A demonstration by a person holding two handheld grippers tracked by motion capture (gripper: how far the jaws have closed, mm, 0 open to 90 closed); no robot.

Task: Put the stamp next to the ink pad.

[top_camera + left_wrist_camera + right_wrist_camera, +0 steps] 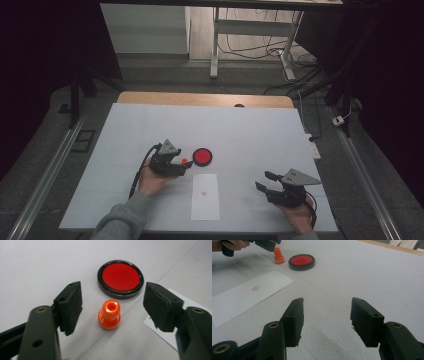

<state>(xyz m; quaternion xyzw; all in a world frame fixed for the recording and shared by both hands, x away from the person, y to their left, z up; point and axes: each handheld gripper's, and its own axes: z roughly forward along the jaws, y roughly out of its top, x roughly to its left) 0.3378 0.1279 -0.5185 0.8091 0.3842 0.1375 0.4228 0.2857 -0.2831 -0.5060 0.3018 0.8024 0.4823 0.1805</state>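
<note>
A small orange stamp (109, 314) stands upright on the white table (250, 130), just in front of a round red ink pad (120, 277) in a black case. My left gripper (116, 307) is open, its pads on either side of the stamp and clear of it. In the high view the stamp (184, 161) sits at the left gripper's (186, 167) tips, with the ink pad (202, 156) to its right. A white paper slip (205, 196) with a red stamped mark lies near the front edge. My right gripper (262, 181) is open at the front right with nothing between its pads (292, 322).
The white sheet covers a wooden table whose back edge (205, 98) shows bare. Beyond it stand white desk legs (215, 45) and loose cables (300, 85) on the floor. In the right gripper view the left gripper (265, 243) hovers over the stamp (278, 255).
</note>
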